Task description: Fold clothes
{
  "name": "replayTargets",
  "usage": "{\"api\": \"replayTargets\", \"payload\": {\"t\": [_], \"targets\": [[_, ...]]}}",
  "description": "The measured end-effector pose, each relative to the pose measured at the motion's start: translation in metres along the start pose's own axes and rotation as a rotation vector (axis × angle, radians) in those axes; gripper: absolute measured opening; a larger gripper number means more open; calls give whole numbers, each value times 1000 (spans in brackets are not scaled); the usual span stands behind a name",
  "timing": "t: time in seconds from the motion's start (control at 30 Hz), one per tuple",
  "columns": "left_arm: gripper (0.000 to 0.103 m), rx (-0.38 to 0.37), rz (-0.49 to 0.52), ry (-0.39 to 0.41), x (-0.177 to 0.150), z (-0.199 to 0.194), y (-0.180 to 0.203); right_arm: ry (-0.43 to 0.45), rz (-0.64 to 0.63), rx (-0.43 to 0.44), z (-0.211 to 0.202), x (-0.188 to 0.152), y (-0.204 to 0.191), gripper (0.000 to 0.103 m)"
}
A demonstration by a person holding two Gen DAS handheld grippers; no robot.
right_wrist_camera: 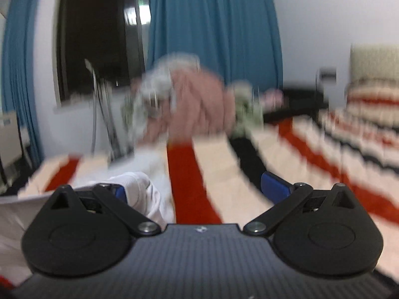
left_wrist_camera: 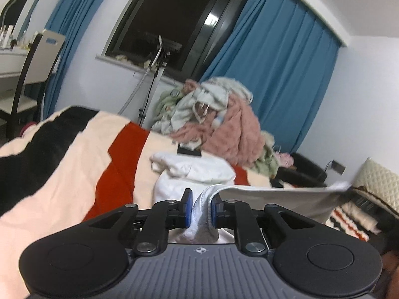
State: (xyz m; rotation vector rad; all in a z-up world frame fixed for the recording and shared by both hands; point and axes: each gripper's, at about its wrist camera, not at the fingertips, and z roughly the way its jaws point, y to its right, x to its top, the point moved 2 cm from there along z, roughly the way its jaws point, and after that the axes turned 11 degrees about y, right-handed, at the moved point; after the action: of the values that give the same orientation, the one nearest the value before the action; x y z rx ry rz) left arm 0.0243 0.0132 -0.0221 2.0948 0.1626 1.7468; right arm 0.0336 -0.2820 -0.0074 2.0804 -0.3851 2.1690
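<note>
My left gripper [left_wrist_camera: 201,208] is shut on the edge of a white garment [left_wrist_camera: 279,196], which stretches out taut to the right above the bed. A folded white garment [left_wrist_camera: 197,168] lies on the striped bedspread just beyond it. My right gripper [right_wrist_camera: 199,189] is open and empty above the bedspread; the white garment [right_wrist_camera: 147,194] lies by its left finger. The right wrist view is blurred by motion.
A heap of pink, green and grey clothes [left_wrist_camera: 219,119] sits at the far side of the bed [left_wrist_camera: 74,164]. Behind it are blue curtains [left_wrist_camera: 279,74], a dark window and a stand [left_wrist_camera: 152,84]. A chair [left_wrist_camera: 27,79] and desk are at the left.
</note>
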Motion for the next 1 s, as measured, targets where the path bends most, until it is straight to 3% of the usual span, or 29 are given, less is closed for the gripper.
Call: {"api": "replayTargets", "payload": {"t": [0.17,0.3,0.47,0.67,0.77,0.87,0.93,1.0], "targets": [[33,27,43,-90,-16,16,0,141,-73,16,-16,12,-5,103],[54,56,114,-204,-37,35,1,142,-64,22,-13,14,-1,103],[63,132,233,-265,-61,50,2,138,-37,18,-20,16,4,103],[74,281,153,-156,-45,39,-23,149,-89,-18,-24,12,-2,103],[76,340,103,-73,-31,24,-34,76,-133,-48,-9,-2,-1,103],[83,366,60,41,-16,5,-38,-88,-141,-74,14,-31,1,103],[84,371,90,98,-9,-7,-31,-178,-186,-82,24,-56,-5,103],[84,380,119,130,-6,-16,-23,-187,-214,-80,21,-63,-11,103]]}}
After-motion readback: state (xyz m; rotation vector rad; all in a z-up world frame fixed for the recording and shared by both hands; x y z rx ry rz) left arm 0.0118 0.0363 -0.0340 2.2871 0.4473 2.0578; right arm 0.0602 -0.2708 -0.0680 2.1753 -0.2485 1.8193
